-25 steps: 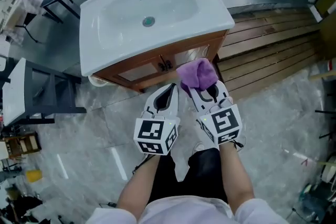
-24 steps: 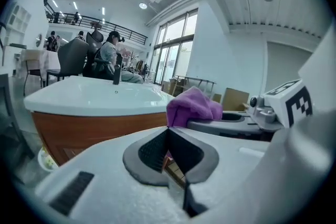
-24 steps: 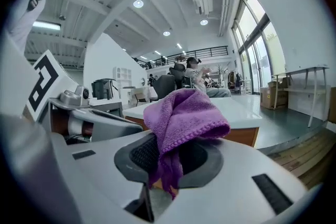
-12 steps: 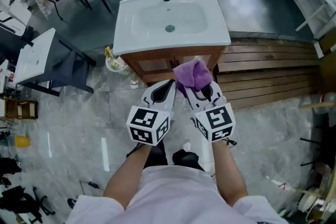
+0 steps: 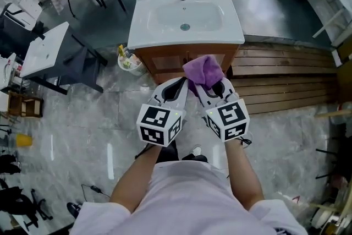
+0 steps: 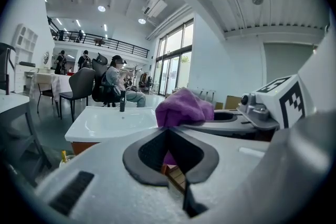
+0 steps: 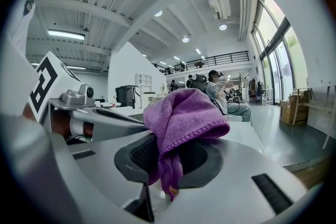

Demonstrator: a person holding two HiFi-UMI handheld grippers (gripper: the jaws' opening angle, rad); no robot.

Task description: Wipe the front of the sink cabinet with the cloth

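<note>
In the head view the person stands facing the sink cabinet (image 5: 165,66), both arms held out side by side, and the purple cloth (image 5: 204,72) sits bunched at the tip of the right claw (image 5: 211,87), with the left claw (image 5: 180,87) just beside it. The cloth overlaps the wooden front beneath the white basin (image 5: 187,18) from this angle, but that is likely only the steep downward look. The step in hand appears to be the approach, with wiping not yet begun. The cabinet front faces the person, and its long axis runs left to right under the basin. In the left gripper view the left claw's jaws are pressed together on nothing; the basin lies beyond them, well apart, and the cloth shows to the right of the jaws as a rounded lump. In the right gripper view the jaws pinch the cloth. Most of it is heaped above and ahead of the pads, pointing forward towards the sink, while a short tail hangs down between them. Crumpled like this, it has no clear long axis. The next move probably calls for lowering and advancing the right claw until the bunched face meets the wood, then sweeping sideways along the panel.
</note>
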